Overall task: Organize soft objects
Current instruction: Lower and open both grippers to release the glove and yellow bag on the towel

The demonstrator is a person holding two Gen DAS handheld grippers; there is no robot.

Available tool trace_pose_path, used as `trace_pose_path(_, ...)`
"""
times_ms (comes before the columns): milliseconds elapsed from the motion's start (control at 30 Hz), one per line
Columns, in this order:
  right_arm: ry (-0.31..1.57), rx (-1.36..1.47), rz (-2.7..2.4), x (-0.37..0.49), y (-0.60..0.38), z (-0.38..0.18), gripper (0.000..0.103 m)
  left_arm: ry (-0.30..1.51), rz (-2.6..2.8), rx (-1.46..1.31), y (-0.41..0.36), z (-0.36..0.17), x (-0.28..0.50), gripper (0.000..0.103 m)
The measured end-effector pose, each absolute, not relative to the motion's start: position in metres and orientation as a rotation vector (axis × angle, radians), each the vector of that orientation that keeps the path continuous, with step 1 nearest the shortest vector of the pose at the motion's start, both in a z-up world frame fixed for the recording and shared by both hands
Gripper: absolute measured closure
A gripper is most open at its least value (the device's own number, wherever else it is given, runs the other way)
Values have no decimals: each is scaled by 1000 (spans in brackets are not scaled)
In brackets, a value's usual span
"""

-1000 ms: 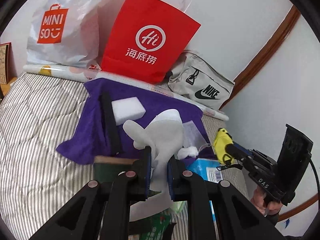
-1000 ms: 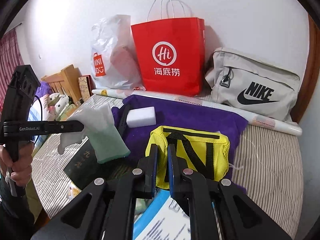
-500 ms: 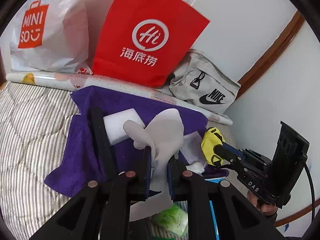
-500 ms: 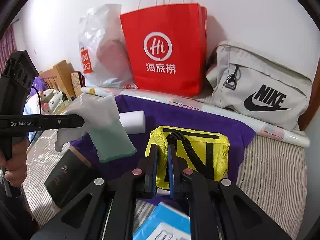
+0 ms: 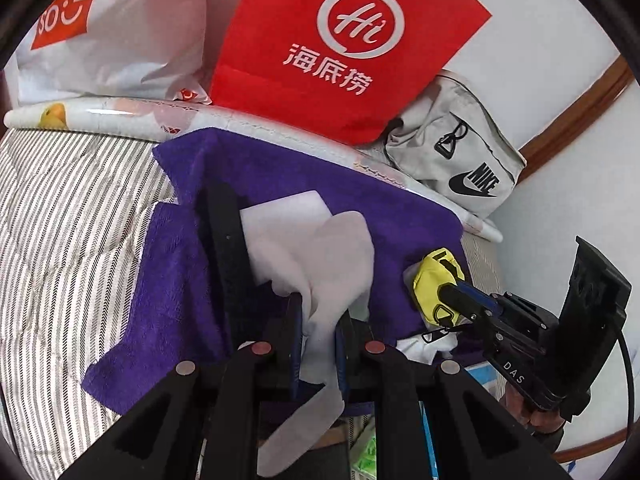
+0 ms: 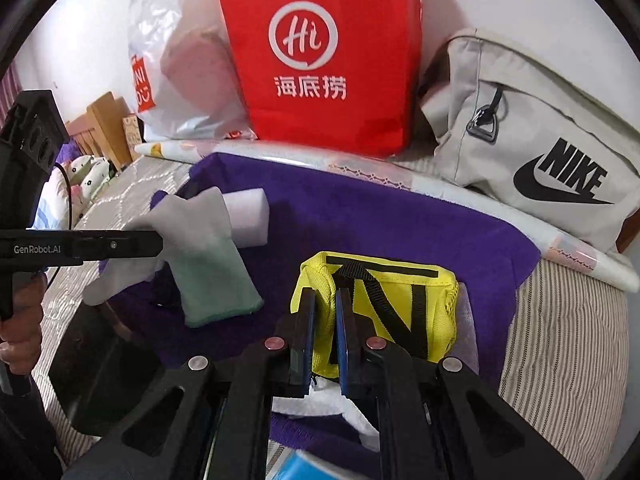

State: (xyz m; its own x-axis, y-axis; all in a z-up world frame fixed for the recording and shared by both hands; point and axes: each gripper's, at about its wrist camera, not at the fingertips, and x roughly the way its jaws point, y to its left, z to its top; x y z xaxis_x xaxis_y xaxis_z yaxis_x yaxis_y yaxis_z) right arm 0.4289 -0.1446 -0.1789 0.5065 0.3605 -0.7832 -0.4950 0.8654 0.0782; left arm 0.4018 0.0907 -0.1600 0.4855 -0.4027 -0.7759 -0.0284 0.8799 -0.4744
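My left gripper (image 5: pixel 318 332) is clamped on a pale grey glove (image 5: pixel 332 256); its cuff sits between my pads at the bottom centre of the left view and its fingers flop up toward the middle of the frame. In the right view the same glove (image 6: pixel 200 248) hangs at centre left, grey at the top and greenish lower down, held just above the purple towel (image 6: pixel 380 224).

My right gripper (image 6: pixel 322 338) is closed tight on the left edge of a small yellow pouch (image 6: pixel 384 312) with black straps, at the lower centre of the right view. The pouch lies over the near part of the towel. In the left view it shows as a yellow lump (image 5: pixel 434 280) at centre right, pinched by the right gripper (image 5: pixel 448 294).

A white foam block (image 6: pixel 248 216) lies on the towel behind the glove, centre left. A dark flat strip (image 5: pixel 224 256) lies across the towel left of centre in the left view.

The towel is spread on a striped bed cover (image 5: pixel 64 216). Along the top of both views stand a red paper bag (image 6: pixel 324 52), a white plastic shopping bag (image 6: pixel 176 60) to its left, and a beige sling bag (image 6: pixel 532 136) to its right. A long roll (image 5: pixel 120 114) lies just in front of them.
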Motion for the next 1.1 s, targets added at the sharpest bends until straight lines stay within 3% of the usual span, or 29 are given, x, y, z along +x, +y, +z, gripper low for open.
trace_pose_path(667,988,-145,525,449,-138,-198,93,1087,-247,-453,90,-176,415,89)
trace_pose_path(867,981,-166,526,448,-134,-197,90,1106,-244,-456,90,-177,414,76)
trace_pose_path(933,977,-165,533,447,-135,-195,82,1099,-248,-463,92,-174,412,62)
trace_pose_path(967,972,-161,534,446,-137,-193,73,1092,-251,-468,93,-172,411,57)
trace_pose_path(1000,966,-156,533,444,-139,-191,60,1086,-251,-468,93,-169,410,43)
trace_pose_path(1033,965,-153,531,442,-141,-190,54,1079,-246,-464,94,-166,409,36)
trace_pose_path(1100,950,-144,526,437,-144,-184,49,1060,-240,-458,96,-160,405,35)
